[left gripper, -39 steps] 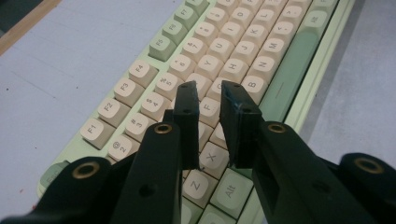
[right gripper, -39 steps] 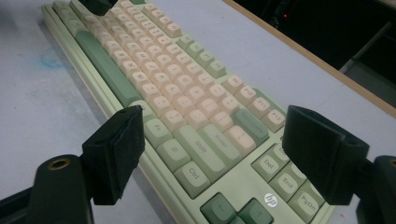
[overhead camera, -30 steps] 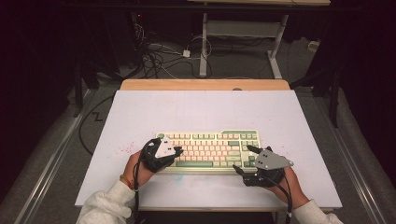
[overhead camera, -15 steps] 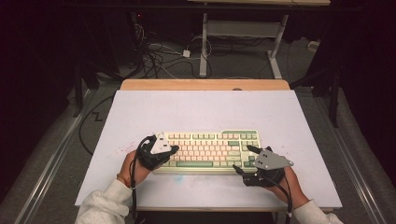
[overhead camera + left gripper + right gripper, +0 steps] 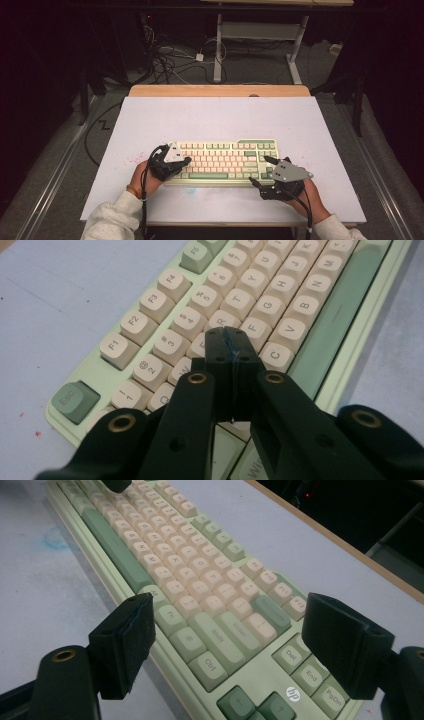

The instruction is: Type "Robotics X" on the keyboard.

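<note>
Two claws at a green-and-cream keyboard on a pale surface

The pale-green mechanical keyboard with cream and sage keycaps [image 5: 225, 160] lies flat near the front middle of the white-topped surface [image 5: 215, 117], its long side running left to right. The left claw [image 5: 231, 342] hangs over its left end with both black jaws pressed together and nothing between them, the tips just above the cream letter keys around the D key; whether they touch a key I cannot tell. The right claw [image 5: 227, 645] sits at the keyboard's right end with its jaws spread wide, one off the front edge, the other over the navigation keys, pinching nothing.
</note>
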